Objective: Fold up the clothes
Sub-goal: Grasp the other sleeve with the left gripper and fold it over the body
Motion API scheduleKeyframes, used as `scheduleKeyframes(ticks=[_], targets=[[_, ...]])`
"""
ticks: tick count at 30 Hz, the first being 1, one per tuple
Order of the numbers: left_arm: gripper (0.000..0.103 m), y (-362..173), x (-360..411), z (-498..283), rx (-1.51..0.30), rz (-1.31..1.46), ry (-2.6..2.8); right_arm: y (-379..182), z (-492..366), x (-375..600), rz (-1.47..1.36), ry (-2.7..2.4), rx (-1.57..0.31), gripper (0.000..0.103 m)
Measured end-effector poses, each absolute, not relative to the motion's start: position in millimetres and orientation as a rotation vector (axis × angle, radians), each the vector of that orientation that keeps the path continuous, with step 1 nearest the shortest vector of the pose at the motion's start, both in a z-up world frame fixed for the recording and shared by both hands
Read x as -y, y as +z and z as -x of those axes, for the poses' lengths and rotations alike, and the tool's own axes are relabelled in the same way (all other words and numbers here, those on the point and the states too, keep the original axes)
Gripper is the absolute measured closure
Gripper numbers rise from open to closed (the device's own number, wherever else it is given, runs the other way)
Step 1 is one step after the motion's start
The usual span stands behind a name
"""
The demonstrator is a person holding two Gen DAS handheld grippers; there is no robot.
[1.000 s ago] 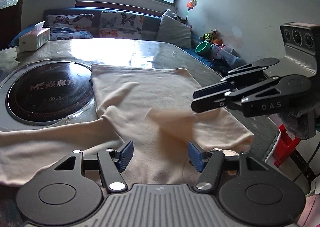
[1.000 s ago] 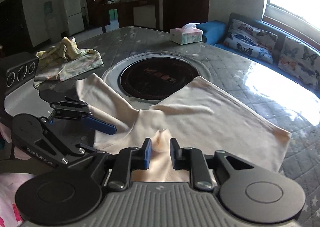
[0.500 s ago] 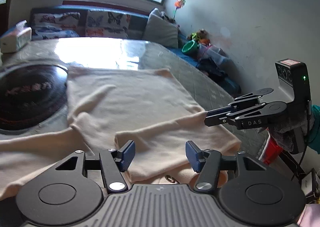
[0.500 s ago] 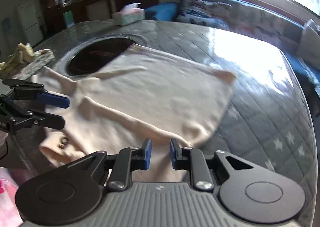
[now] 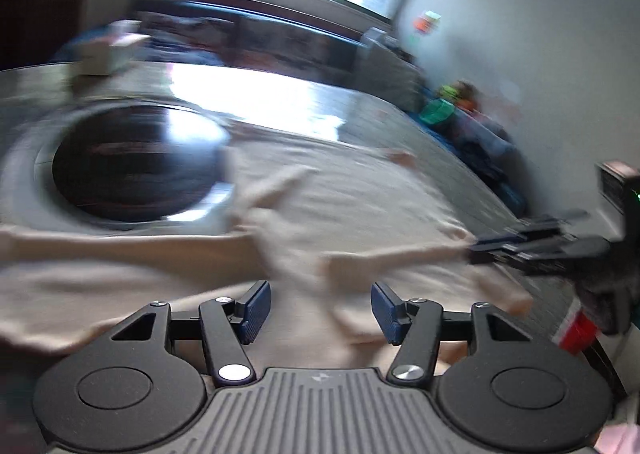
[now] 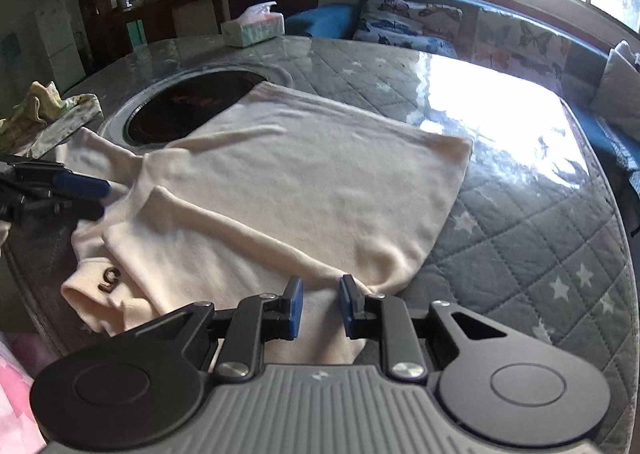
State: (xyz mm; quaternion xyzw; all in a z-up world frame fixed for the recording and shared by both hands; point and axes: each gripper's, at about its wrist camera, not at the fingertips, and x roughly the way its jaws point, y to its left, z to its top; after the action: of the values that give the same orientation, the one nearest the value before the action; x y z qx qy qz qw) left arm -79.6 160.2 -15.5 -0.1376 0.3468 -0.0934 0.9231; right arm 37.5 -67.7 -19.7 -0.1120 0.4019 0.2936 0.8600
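Left wrist view motion-blurred; sweater (image 5: pixel 328 214) folds, tissue box (image 5: pixel 110 54) indistinct

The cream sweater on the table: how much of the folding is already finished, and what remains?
Done: the right sleeve lies folded across the cream sweater body. In hand: nothing is gripped; the right tool hovers open over the near edge, and the left tool is open too, its view blurred. Left: the other sleeve lies spread toward the cooktop, and the body is not yet folded.
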Motion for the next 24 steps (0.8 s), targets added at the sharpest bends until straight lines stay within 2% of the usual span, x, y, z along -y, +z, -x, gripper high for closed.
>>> scheduleKeyframes(ticks=[9, 16, 17, 18, 20, 24], targets=[[0.043, -15.1, -249.9, 124.5, -0.657, 0.3, 0.307, -20.9, -34.5, 59.3, 0.261, 0.636, -0.842, 0.083], [0.044, -22.4, -290.4, 120.0, -0.675, 0.375, 0.447, -17.6, -30.3, 52.8, 0.274, 0.656, -0.826, 0.077], [0.047, -24.7, -292.9, 118.7, -0.679, 0.392, 0.451, -17.0, -29.6, 52.2, 0.275, 0.659, -0.823, 0.076], [0.058, -26.7, -294.3, 118.8, -0.679, 0.408, 0.449, -16.5, -29.0, 51.9, 0.276, 0.66, -0.821, 0.076], [0.065, -28.3, -292.9, 118.8, -0.675, 0.404, 0.444, -15.6, -27.7, 52.0, 0.28, 0.662, -0.818, 0.076], [0.094, -27.3, -296.6, 118.9, -0.652, 0.433, 0.459, -14.1, -26.2, 53.2, 0.282, 0.658, -0.813, 0.076]])
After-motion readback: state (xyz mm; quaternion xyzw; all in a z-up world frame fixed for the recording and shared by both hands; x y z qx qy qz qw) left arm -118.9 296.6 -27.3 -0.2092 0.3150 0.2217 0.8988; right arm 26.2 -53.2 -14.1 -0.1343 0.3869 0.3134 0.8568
